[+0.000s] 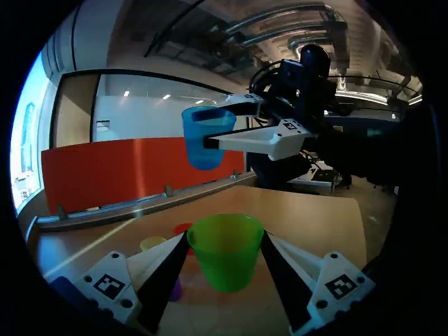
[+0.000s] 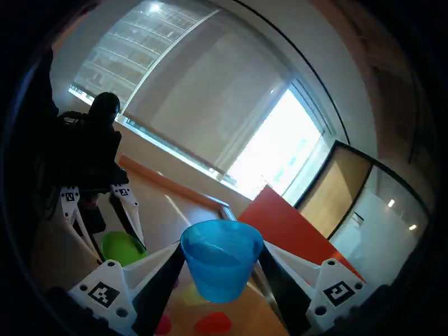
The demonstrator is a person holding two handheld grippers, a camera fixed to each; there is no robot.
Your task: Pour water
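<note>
We find the left tongs (image 1: 224, 238) clenched on the green cup (image 1: 225, 263) above the worktop (image 1: 313, 218); the right tongs (image 2: 222, 247) grasp the blue cup (image 2: 220, 274), seated between them and raised higher.

Blue cup (image 1: 207, 137) aloft, green cup (image 1: 225, 257) lower

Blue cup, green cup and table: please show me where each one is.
blue cup (image 2: 221, 260), right gripper view, front wall.
green cup (image 1: 225, 252), left gripper view, front wall.
table (image 1: 313, 218), left gripper view, bare top.
</note>
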